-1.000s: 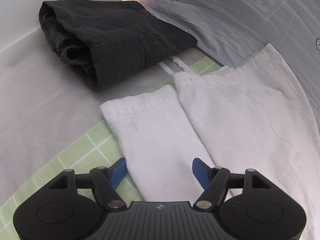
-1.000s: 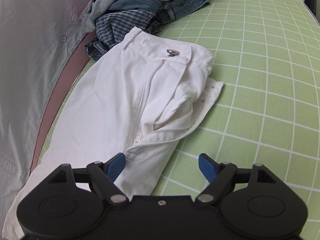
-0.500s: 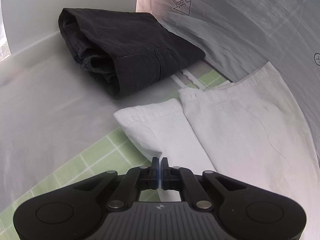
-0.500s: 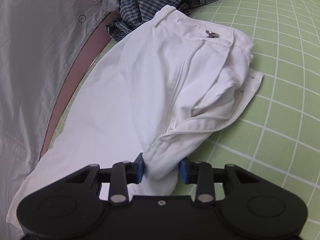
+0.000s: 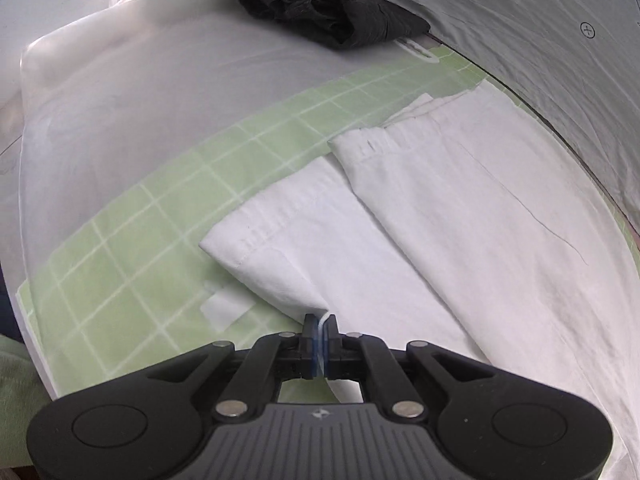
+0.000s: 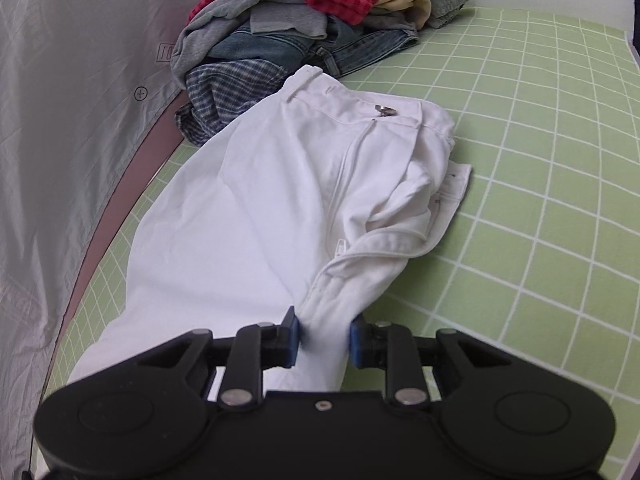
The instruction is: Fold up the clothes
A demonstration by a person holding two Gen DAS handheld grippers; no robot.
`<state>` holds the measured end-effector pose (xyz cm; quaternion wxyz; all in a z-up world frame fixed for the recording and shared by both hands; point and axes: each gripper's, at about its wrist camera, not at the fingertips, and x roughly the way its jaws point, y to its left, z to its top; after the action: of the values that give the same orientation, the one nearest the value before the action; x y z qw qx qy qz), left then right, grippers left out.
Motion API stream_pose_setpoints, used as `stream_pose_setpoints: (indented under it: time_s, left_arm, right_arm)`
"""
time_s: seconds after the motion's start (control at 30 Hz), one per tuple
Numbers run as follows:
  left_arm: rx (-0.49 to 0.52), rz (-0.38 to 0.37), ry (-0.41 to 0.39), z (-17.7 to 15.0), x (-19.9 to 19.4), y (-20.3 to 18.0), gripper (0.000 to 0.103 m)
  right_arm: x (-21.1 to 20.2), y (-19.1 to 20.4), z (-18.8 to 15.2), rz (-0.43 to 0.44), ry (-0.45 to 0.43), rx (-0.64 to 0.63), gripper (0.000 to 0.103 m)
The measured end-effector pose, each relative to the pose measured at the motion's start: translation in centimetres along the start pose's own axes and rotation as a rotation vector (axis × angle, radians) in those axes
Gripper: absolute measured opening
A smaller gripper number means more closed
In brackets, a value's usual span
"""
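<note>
White trousers (image 6: 260,208) lie stretched on the green gridded mat (image 6: 552,208), waistband with a metal button far from me. In the left wrist view the two trouser legs (image 5: 460,216) lie side by side, hems toward the top left. My left gripper (image 5: 320,334) is shut on the near edge of the lower leg, lifting a thin fold of white cloth. My right gripper (image 6: 323,336) is shut on a thick bunch of the trousers' near side below the open fly.
A folded black garment (image 5: 332,12) lies on a white sheet (image 5: 140,100) at the far left end. A heap of unfolded clothes (image 6: 304,24) sits beyond the waistband. A grey plastic sheet (image 6: 60,120) borders the mat's far side.
Both grippers closed from wide open onto the white trousers. The left one has since pulled back, so the black garment now looks farther away; the right one lifted back slightly.
</note>
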<state>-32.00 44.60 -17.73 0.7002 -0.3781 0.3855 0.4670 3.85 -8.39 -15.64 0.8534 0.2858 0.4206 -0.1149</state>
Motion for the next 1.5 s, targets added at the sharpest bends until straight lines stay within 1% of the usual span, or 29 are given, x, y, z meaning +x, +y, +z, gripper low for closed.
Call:
stream_pose_setpoints:
  time_s: [0.03,0.07,0.17,0.23,0.3,0.33,0.4,0.43,0.5,0.57,0.63,0.7,0.77,0.8,0.93,1.0,1.03,1.1,1.17,1.23,1.37,1.43,1.5]
  left_arm:
    - [-0.004,-0.002,-0.010,-0.4,-0.4,0.3,0.005]
    - [-0.004,0.002,-0.017,-0.3,-0.8,0.4,0.008]
    - [-0.010,0.006,-0.047,0.1,-1.9,0.8,0.012]
    - [-0.019,0.009,-0.078,0.7,-2.7,0.9,0.012]
    - [-0.019,0.013,-0.111,1.4,-3.2,0.8,0.012]
    - [-0.015,0.003,-0.121,1.7,-3.4,0.7,0.011]
    - [-0.008,-0.011,-0.139,2.4,-3.6,0.4,0.012]
    - [-0.002,-0.014,-0.145,2.7,-3.6,0.1,0.012]
    - [0.010,-0.027,-0.155,3.1,-3.5,-0.4,0.012]
    - [0.022,-0.059,-0.146,3.4,-3.1,-0.9,0.012]
    - [0.043,-0.078,-0.133,3.4,-2.5,-1.4,0.012]
    - [0.069,-0.089,-0.110,2.9,-1.7,-1.9,0.012]
    - [0.087,-0.097,-0.085,2.5,-0.9,-2.1,0.012]
    - [0.091,-0.095,-0.070,2.3,-0.5,-2.0,0.012]
    - [0.097,-0.082,-0.021,1.8,1.0,-1.3,0.012]
    - [0.095,-0.099,-0.020,1.9,1.1,-1.0,0.012]
    - [0.092,-0.106,-0.018,2.1,1.2,-0.9,0.013]
    - [0.076,-0.124,-0.016,2.6,1.3,-0.8,0.019]
    - [0.051,-0.141,-0.019,3.1,1.4,-0.7,0.022]
    - [0.034,-0.148,-0.016,3.6,1.7,-0.7,0.023]
    - [-0.004,-0.168,-0.010,4.6,2.4,-1.0,0.024]
    - [-0.017,-0.173,-0.009,5.1,2.8,-1.3,0.024]
    - [-0.030,-0.176,-0.010,5.6,3.2,-1.5,0.029]
  right_arm:
    - [-0.1,-0.7,0.0,-0.006,0.004,-0.013,0.027]
    - [-0.2,-1.3,0.0,-0.011,0.008,-0.027,0.030]
    - [-1.1,-0.8,-0.2,-0.041,-0.009,-0.121,0.044]
    - [-2.2,0.3,-0.6,-0.067,-0.041,-0.209,0.044]
    - [-3.4,1.5,-1.0,-0.089,-0.075,-0.284,0.049]
    - [-3.9,2.1,-1.4,-0.086,-0.086,-0.308,0.051]
    - [-5.1,3.6,-2.5,-0.053,-0.101,-0.363,0.057]
    - [-5.6,4.4,-3.2,-0.039,-0.106,-0.397,0.057]
    - [-6.3,6.1,-5.1,-0.014,-0.117,-0.483,0.058]
    - [-6.9,7.6,-7.1,0.009,-0.124,-0.568,0.058]
    - [-6.8,7.5,-8.3,0.003,-0.107,-0.595,0.057]
    - [-6.7,7.4,-9.4,-0.004,-0.091,-0.623,0.048]
    - [-6.6,7.3,-10.6,-0.010,-0.074,-0.650,0.044]
    - [-6.5,7.3,-11.1,-0.013,-0.066,-0.664,0.043]
    - [-6.3,7.1,-13.4,-0.026,-0.032,-0.719,0.036]
    - [-6.2,7.0,-14.5,-0.033,-0.016,-0.746,0.030]
    - [-6.2,6.9,-15.1,-0.036,-0.007,-0.760,0.029]
    - [-6.1,6.9,-16.1,-0.043,0.007,-0.785,0.029]
    - [-6.3,7.4,-16.2,-0.053,-0.002,-0.794,0.029]
    - [-6.5,8.0,-16.4,-0.062,-0.011,-0.805,0.029]
    - [-6.7,9.4,-17.1,-0.044,-0.023,-0.848,0.030]
    - [-6.2,9.9,-17.5,-0.040,-0.004,-0.854,0.030]
    - [-5.6,10.3,-18.0,-0.044,0.019,-0.856,0.030]
